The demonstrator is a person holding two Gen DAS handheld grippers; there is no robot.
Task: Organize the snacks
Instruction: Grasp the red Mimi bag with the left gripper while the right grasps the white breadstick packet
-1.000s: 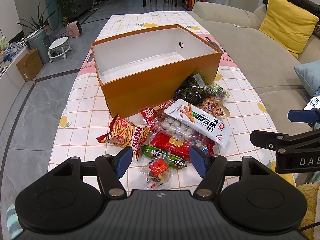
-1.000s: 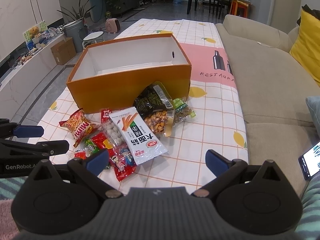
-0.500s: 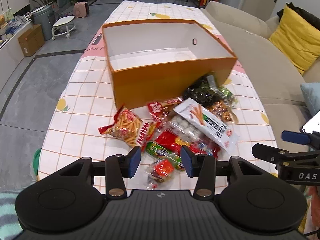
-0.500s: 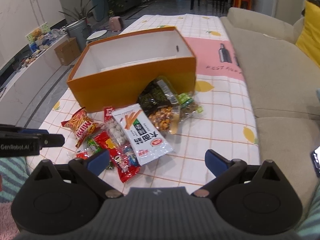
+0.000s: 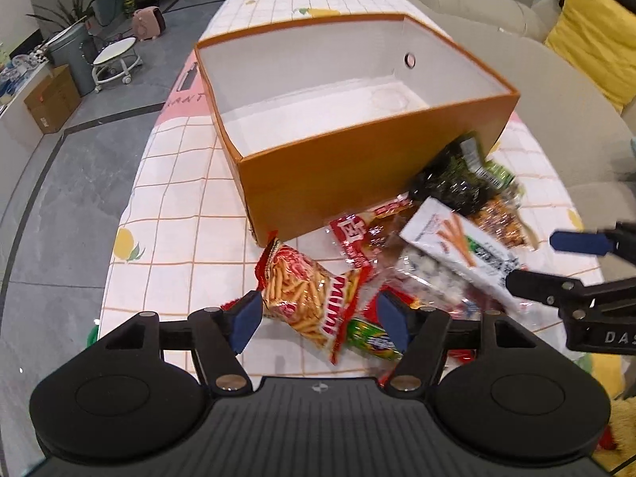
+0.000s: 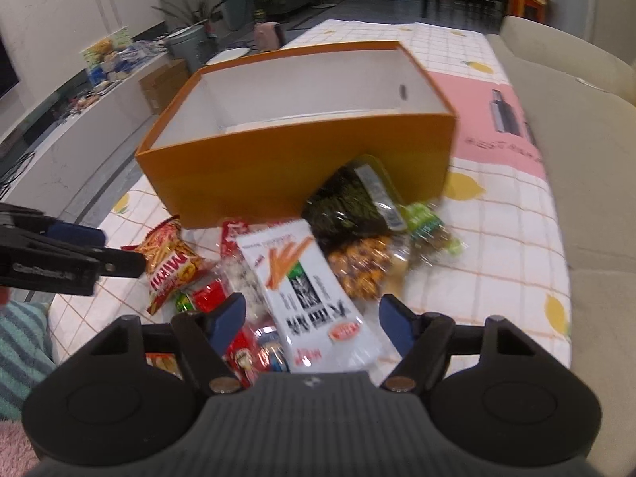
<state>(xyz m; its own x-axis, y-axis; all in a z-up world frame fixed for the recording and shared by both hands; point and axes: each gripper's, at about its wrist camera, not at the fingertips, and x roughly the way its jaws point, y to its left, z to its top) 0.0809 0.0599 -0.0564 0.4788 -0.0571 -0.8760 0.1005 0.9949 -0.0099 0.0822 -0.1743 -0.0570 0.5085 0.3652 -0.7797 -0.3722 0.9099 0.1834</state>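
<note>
The left tongs point(image 5: 320, 316) are spreading and bracket the red chip bag point(image 5: 310, 294), pads not yet pressing on it. The right tongs point(image 6: 314, 320) are narrowing around the white stick-snack packet point(image 6: 308, 290), which lies between the blue pads without being pinched. Both packets sit in the snack heap on the table point(image 5: 179, 198), just in front of the empty orange box point(image 5: 357, 167). I'd say each pair should settle lower and bite one packet's middle only, not its crinkly edge or a neighbour, then lift clear of the box wall before dropping it in.
</note>
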